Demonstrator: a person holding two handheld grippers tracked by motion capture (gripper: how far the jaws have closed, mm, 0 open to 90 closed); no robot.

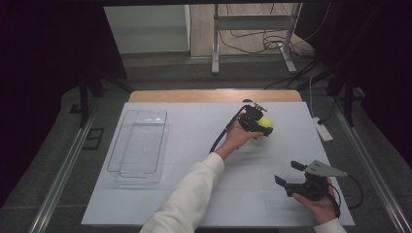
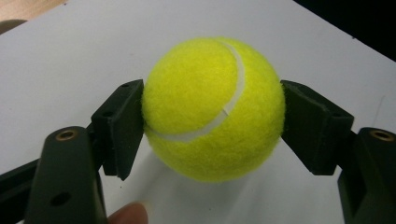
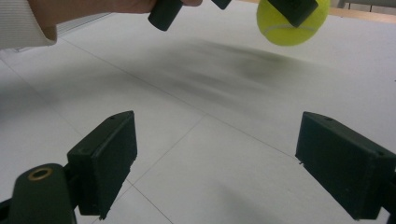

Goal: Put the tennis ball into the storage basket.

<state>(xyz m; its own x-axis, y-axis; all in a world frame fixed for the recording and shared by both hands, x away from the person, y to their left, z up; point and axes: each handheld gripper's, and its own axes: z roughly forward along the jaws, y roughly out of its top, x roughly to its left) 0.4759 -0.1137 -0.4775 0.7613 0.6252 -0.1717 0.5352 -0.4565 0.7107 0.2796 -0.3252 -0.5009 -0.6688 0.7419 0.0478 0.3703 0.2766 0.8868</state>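
A yellow tennis ball [image 2: 212,109] sits between the two black pads of my left gripper [image 2: 212,121], which press on its sides, so the gripper is shut on it. In the high view that gripper [image 1: 260,124] holds the ball [image 1: 266,124] at the far right-centre of the white sheet, and in the right gripper view the ball [image 3: 285,23] hangs just above the sheet. My right gripper [image 1: 287,173] rests near the front right, open, and nothing lies between its pads [image 3: 105,158].
A clear plastic tray [image 1: 140,145] lies on the left part of the white sheet [image 1: 194,145]. A strip of wooden table edge [image 1: 214,95] runs behind the sheet. A cable trails from the left gripper across the sheet.
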